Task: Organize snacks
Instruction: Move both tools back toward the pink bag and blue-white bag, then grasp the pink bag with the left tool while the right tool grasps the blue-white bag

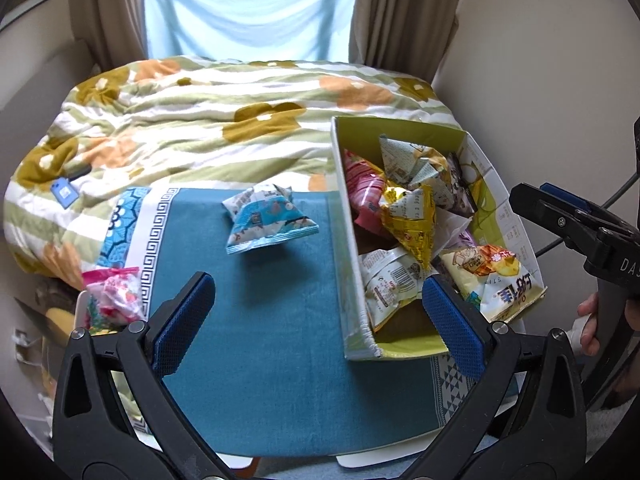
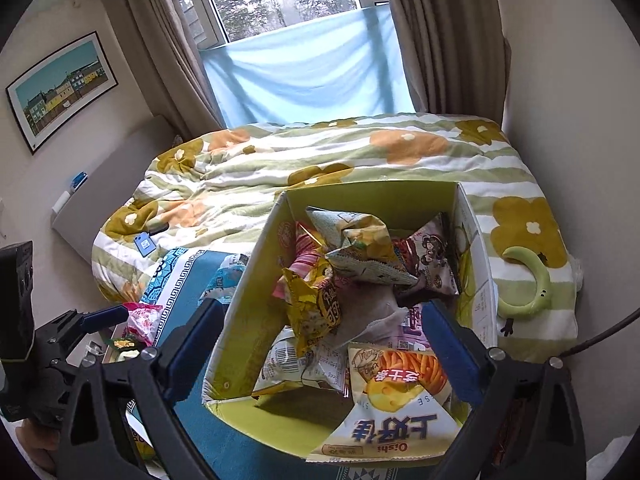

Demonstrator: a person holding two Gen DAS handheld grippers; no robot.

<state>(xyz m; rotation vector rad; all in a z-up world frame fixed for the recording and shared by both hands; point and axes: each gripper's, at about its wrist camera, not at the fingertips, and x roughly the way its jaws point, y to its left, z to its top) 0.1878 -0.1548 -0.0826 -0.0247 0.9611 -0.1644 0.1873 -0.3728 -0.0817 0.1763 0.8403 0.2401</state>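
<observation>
A green cardboard box (image 1: 352,248) stands on a blue cloth (image 1: 272,320) and holds several snack bags, with a yellow chips bag (image 1: 496,280) at its near end. A blue snack bag (image 1: 268,216) lies alone on the cloth left of the box. My left gripper (image 1: 320,320) is open and empty, above the cloth in front of that bag. My right gripper (image 2: 324,348) is open and empty, hovering over the box (image 2: 240,320), right above the yellow chips bag (image 2: 396,408). The right gripper also shows in the left wrist view (image 1: 560,216), beside the box.
A pink snack bag (image 1: 116,292) lies in a container at the cloth's left edge; it also shows in the right wrist view (image 2: 142,318). A flowered quilt (image 1: 200,120) covers the bed behind. A green crescent object (image 2: 528,284) lies on the quilt right of the box. Walls are close on both sides.
</observation>
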